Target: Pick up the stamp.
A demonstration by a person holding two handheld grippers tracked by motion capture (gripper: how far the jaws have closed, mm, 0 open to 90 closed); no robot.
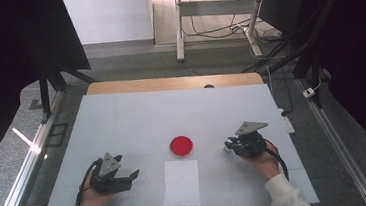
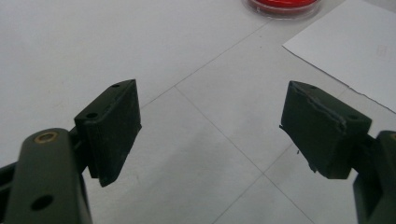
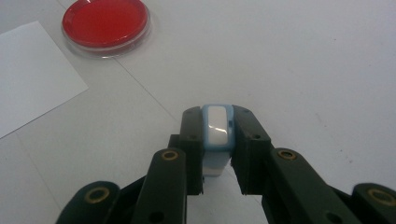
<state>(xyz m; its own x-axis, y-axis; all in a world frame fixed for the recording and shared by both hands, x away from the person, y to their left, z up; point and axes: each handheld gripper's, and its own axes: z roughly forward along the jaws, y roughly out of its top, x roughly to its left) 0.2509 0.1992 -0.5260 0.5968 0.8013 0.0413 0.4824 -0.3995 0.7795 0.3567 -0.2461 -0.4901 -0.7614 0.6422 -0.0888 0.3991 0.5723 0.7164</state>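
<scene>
My right gripper (image 3: 217, 128) is shut on a small white block with a light blue rim (image 3: 216, 133), pinched between its black pads just above the table. In the high view this gripper (image 1: 231, 144) lies right of a round clear dish with red filling (image 1: 181, 146), jaws pointing left toward it. The same red dish (image 3: 106, 22) lies ahead and to the left in the right gripper view. My left gripper (image 1: 133, 176) rests at the lower left of the table, jaws wide apart. Nothing lies between its pads (image 2: 114, 126), and the red dish's edge (image 2: 282, 5) shows at the top.
A white sheet of paper (image 1: 181, 182) lies on the white table (image 1: 137, 117) just in front of the dish. The table's near edge runs close to both hands. Floor, black frame legs and cables surround the table.
</scene>
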